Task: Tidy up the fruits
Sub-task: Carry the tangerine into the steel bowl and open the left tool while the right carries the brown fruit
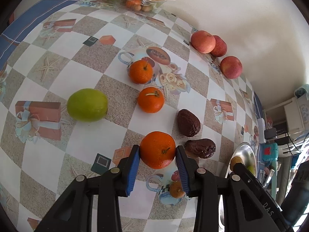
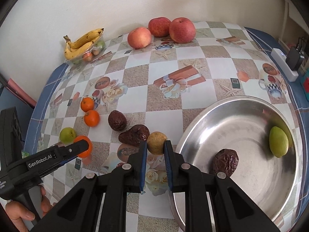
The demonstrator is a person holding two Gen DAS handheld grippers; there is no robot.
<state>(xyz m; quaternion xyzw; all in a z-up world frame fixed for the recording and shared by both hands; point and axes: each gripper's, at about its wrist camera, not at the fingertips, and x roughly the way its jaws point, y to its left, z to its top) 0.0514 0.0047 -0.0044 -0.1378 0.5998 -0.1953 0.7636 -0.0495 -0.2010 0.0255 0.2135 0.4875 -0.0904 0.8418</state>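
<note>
My left gripper (image 1: 157, 151) is shut on an orange (image 1: 157, 148), held just above the table; it also shows in the right wrist view (image 2: 85, 147). My right gripper (image 2: 156, 144) is shut on a small yellow-brown fruit (image 2: 156, 142), left of the steel bowl (image 2: 222, 116). The bowl holds a green fruit (image 2: 279, 144) and a wrinkled brown fruit (image 2: 225, 161). On the table lie two oranges (image 1: 150, 102), (image 1: 140, 71), a green fruit (image 1: 87, 105), two wrinkled brown fruits (image 1: 188, 122), (image 1: 200, 147) and three apples (image 1: 202, 41).
A clear tray (image 2: 92, 52) with bananas (image 2: 81, 43) and small fruits stands at the far corner by the wall. A white power strip (image 2: 283, 63) with a plug lies at the table's right edge. The bowl's rim also shows in the left wrist view (image 1: 243, 147).
</note>
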